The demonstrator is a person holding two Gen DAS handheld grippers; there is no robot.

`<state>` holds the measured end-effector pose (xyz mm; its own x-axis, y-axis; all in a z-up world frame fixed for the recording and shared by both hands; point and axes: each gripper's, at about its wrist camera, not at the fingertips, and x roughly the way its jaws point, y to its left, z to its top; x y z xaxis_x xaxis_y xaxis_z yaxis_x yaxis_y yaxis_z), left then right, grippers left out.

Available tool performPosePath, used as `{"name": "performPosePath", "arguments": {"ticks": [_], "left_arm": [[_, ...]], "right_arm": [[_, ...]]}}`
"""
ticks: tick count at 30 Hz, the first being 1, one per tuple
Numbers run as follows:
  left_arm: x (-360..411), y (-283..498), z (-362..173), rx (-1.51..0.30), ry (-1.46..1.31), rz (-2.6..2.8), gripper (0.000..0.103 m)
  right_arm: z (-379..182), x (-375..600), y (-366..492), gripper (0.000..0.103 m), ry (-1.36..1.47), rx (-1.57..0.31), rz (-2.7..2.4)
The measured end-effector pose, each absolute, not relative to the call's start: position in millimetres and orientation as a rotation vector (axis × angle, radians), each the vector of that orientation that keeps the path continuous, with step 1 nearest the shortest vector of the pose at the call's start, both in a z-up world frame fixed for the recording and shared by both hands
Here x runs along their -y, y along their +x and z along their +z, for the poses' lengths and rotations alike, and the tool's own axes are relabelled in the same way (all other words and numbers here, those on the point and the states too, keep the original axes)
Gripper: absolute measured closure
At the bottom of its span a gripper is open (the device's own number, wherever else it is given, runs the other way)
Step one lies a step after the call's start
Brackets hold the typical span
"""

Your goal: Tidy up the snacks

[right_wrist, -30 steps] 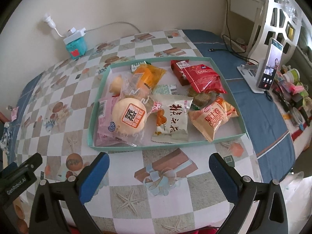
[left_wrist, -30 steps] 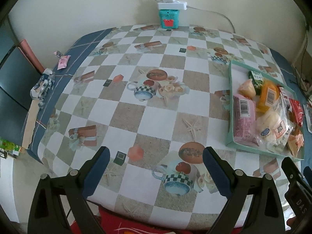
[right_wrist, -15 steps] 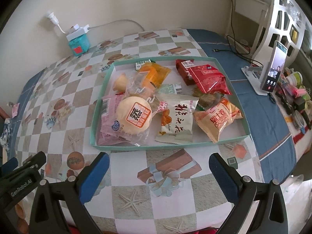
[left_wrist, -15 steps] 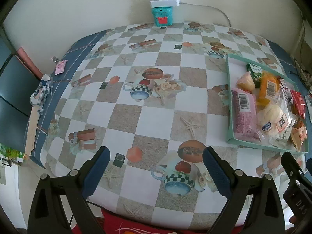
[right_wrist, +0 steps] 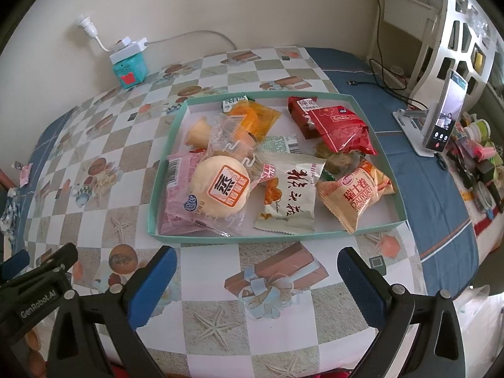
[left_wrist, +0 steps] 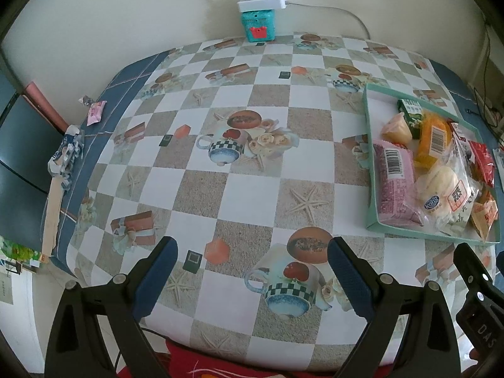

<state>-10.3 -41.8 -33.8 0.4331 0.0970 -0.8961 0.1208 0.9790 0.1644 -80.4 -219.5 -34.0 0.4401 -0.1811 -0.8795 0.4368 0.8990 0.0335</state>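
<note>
– Where were the snacks at that moment?

– They all lay in the green tray (right_wrist: 381,126) on the surface (right_wrist: 271,318), toward its right side. A round bun (right_wrist: 220,189) in clear wrap rested on a pink packet (right_wrist: 176,189) at the near left corner. Beside it lay a white packet (right_wrist: 289,198) and an orange packet (right_wrist: 356,195), with a red bag (right_wrist: 337,126) behind them.

– And your tools?

– My right tool (right_wrist: 256,278) hung just before the near edge of the tray, jaws wide, holding nothing. My left tool (left_wrist: 252,271) was over the checkered cloth, well left of the tray, also wide and empty.
</note>
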Motion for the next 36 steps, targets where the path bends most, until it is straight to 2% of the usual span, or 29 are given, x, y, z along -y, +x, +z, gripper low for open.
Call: {"name": "performPosePath", "arguments": {"ticks": [36], "left_arm": [[36.0,-7.2,-37.5,-1.143,0.200,0.007,0.007]], "right_arm": [[-34.2,217.8,-79.8,0.000,0.270,-1.051,-0.390]]}}
